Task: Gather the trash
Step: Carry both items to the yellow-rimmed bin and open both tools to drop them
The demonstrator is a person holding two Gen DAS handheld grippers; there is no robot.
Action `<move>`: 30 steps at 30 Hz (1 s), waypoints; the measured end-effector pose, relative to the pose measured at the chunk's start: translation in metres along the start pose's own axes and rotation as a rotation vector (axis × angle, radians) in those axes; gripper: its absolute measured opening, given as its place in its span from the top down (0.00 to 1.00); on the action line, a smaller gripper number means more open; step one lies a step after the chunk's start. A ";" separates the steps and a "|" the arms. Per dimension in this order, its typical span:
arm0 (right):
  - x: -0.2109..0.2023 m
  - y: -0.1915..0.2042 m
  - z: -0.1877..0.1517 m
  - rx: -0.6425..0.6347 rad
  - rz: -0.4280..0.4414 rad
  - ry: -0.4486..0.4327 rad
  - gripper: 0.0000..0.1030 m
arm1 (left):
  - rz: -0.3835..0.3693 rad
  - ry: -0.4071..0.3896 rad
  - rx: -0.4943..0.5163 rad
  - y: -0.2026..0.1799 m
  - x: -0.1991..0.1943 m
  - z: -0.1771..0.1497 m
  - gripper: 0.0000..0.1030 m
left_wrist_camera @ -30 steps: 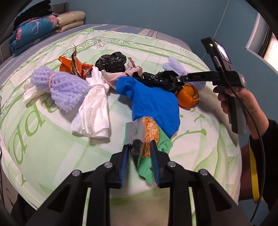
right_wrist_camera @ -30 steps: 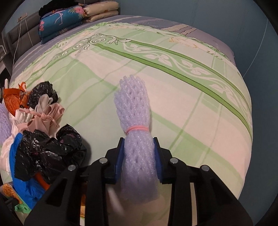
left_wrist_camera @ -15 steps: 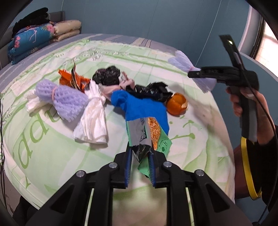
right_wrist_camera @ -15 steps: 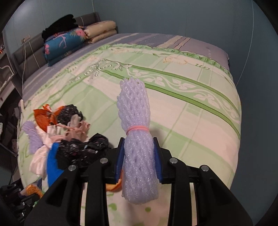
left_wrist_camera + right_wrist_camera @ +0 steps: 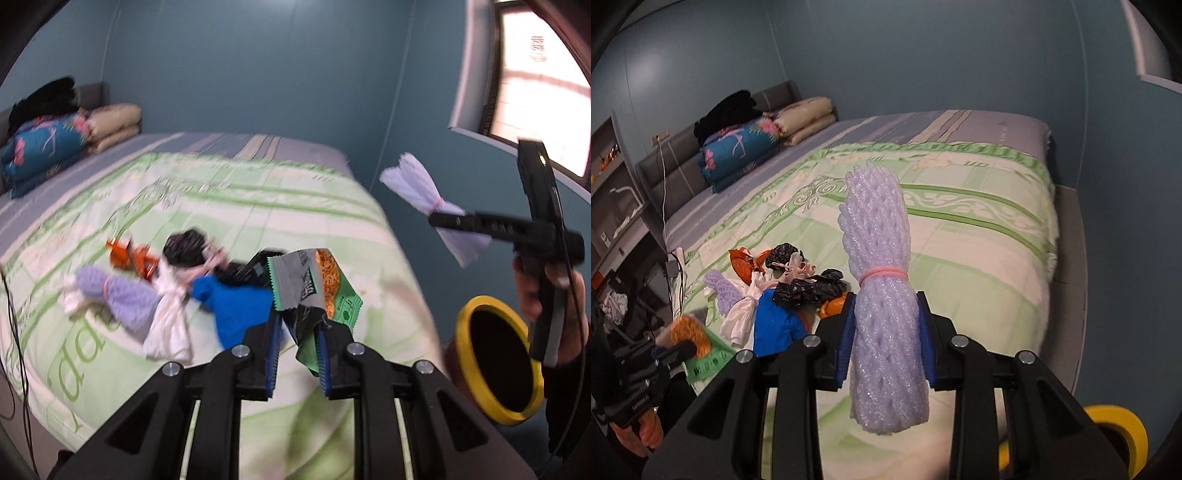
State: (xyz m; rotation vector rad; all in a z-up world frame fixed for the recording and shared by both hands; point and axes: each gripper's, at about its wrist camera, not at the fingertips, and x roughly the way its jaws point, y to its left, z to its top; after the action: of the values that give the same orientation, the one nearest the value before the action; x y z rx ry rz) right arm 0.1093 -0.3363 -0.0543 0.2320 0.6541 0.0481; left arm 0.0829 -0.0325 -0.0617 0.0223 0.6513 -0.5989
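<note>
Trash lies heaped on a green-patterned bedspread [image 5: 92, 369], and the bin [image 5: 496, 356], a dark tub with a yellow rim standing on the floor just past the bed's right edge, serves as the landmark. Farthest left of the bin, a tied purple foam net [image 5: 118, 299], a white cloth [image 5: 168, 325], an orange wrapper [image 5: 129, 256], a blue bag [image 5: 236, 308] and black plastic bags [image 5: 184, 247] sit on the bedspread. Closer to the bin and raised above the bed, the left gripper [image 5: 297, 354] is clamped on a torn green and silver snack packet [image 5: 314, 291]. Above the bin, the right gripper [image 5: 886, 332], held in a hand [image 5: 535, 291], pinches a second foam net bundle [image 5: 882, 314] banded with pink elastic. Both pieces appear to be in transit to the bin. The next move likely calls for bringing each gripper over the bin's mouth and spreading its jaws to drop the load, then returning for the heap.
</note>
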 end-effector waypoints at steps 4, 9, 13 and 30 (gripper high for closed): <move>-0.045 -0.019 -0.017 0.015 -0.083 -0.058 0.71 | -0.049 -0.036 0.066 -0.033 -0.007 0.018 0.84; -0.099 -0.048 -0.042 0.072 -0.168 -0.115 0.71 | -0.135 -0.067 0.154 -0.084 -0.004 0.037 0.84; -0.142 -0.068 -0.066 0.151 -0.248 -0.171 0.71 | -0.227 -0.080 0.244 -0.129 0.002 0.050 0.84; -0.174 -0.110 -0.122 0.285 -0.361 -0.175 0.70 | -0.333 0.089 0.349 -0.228 0.044 0.009 0.84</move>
State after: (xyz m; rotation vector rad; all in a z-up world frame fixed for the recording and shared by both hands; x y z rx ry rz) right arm -0.1064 -0.4397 -0.0696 0.3841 0.5187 -0.4101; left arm -0.0055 -0.2469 -0.0421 0.2716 0.6343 -1.0330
